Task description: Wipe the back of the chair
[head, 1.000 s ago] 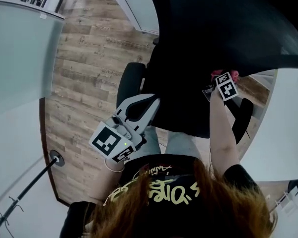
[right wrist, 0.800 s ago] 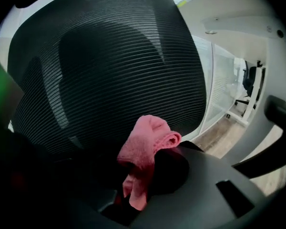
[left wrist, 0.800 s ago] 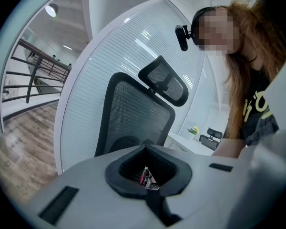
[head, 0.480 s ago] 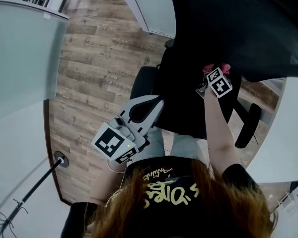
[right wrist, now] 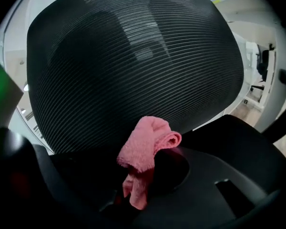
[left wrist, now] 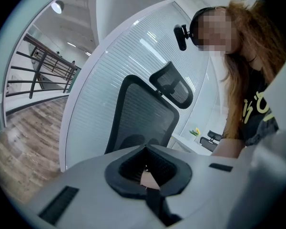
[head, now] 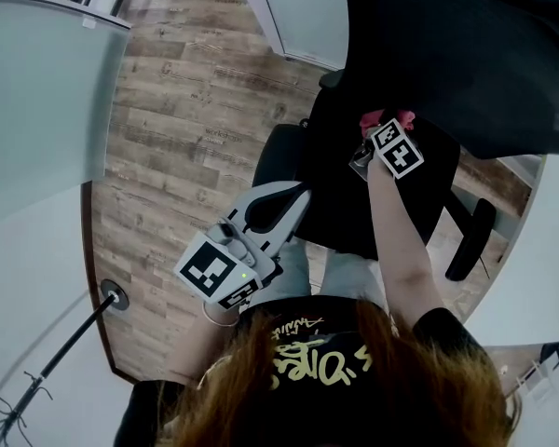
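Note:
The black mesh chair back (head: 466, 54) fills the top right of the head view and most of the right gripper view (right wrist: 133, 66). My right gripper (head: 380, 133) is held up against its lower part, shut on a bunched pink cloth (head: 387, 118). In the right gripper view the cloth (right wrist: 145, 149) sticks out from between the black jaws (right wrist: 145, 180), close to the mesh. My left gripper (head: 301, 196), white and grey, hangs lower left near the seat, shut with nothing in it (left wrist: 145, 151). A black mesh chair with a headrest (left wrist: 143, 118) shows beyond it.
Wood floor (head: 186, 110) lies to the left, bordered by a pale glass partition (head: 37, 110). A white desk edge (head: 531, 268) curves at the right. The chair's armrests (head: 470, 240) stick out on both sides. A thin stand's round base (head: 112, 296) sits lower left.
My right gripper has carried the pink cloth leftward and slightly up in the head view, along the chair back. The left gripper has barely shifted.

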{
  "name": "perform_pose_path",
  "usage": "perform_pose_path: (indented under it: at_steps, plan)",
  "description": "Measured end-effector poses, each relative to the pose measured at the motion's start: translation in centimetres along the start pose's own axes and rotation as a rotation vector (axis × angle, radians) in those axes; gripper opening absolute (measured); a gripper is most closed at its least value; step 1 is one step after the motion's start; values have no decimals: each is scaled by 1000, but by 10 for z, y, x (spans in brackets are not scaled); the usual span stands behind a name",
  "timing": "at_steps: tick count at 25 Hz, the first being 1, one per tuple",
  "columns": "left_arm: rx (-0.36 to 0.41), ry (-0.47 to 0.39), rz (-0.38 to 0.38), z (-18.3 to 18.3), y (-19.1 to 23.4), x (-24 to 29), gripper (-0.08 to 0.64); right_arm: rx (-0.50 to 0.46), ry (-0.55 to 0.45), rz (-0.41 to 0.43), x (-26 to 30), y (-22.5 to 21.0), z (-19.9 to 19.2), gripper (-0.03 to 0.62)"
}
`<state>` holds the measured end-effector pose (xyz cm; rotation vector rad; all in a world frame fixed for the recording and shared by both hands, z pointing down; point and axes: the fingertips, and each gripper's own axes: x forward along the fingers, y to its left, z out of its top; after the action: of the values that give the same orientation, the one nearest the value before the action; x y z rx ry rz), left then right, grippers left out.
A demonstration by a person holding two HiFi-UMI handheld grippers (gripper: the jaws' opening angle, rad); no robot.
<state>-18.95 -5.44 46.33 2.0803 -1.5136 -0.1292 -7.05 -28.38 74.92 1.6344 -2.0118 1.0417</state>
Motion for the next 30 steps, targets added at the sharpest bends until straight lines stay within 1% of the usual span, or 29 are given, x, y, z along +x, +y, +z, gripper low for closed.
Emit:
perform_pose_path:
  at_steps: [6,13,19,23,28,30]
  plan:
    - [-2,0,1,-2,5,-5,-6,-11,36,54,2,33,-18,83]
    - [-8,1,18,-4,14,-14,-6,-75,73,117,2,61,-33,83]
    - [-19,-13,17,-3,17,-13,-6,-106,107,138,2,74,-42,83]
    - [-26,-8,14,-5,17,-12,-6,-137,128,153,2,82,-47,83]
    - [-34,-13,16,-5,18,-10,-6,-168,174,203,4,96,-57,83]
    - [-35,-17,16,-3,18,-10,-6,-202,201,234,2,105,-62,83]
